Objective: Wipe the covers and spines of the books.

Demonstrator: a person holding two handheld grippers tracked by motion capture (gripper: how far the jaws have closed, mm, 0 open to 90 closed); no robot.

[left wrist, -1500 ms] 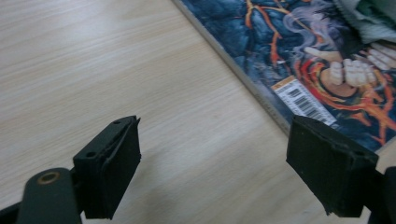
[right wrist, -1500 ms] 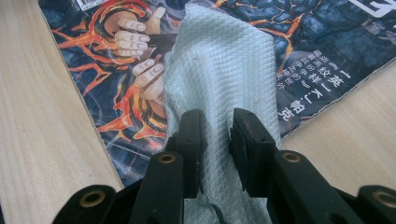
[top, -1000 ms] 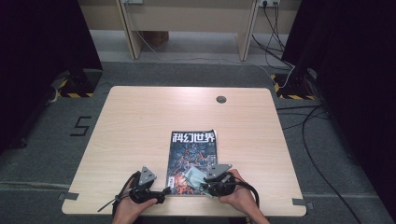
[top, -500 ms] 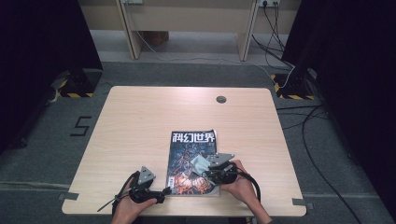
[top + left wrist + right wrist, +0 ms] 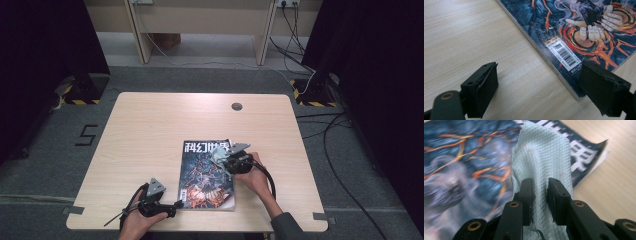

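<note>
Right claw [image 5: 539,195] clamped on cloth [image 5: 541,157], wiping magazine [image 5: 207,172] cover, frame centre; left claw [image 5: 537,92] apart, bracing lower-left corner on worktop [image 5: 150,130]

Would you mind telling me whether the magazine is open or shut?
Shut: the magazine lies flat on the table, front cover up, no inside pages showing.

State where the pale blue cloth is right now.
In the high view, the cloth is pinched in the right gripper, over the magazine's upper right corner.
</note>
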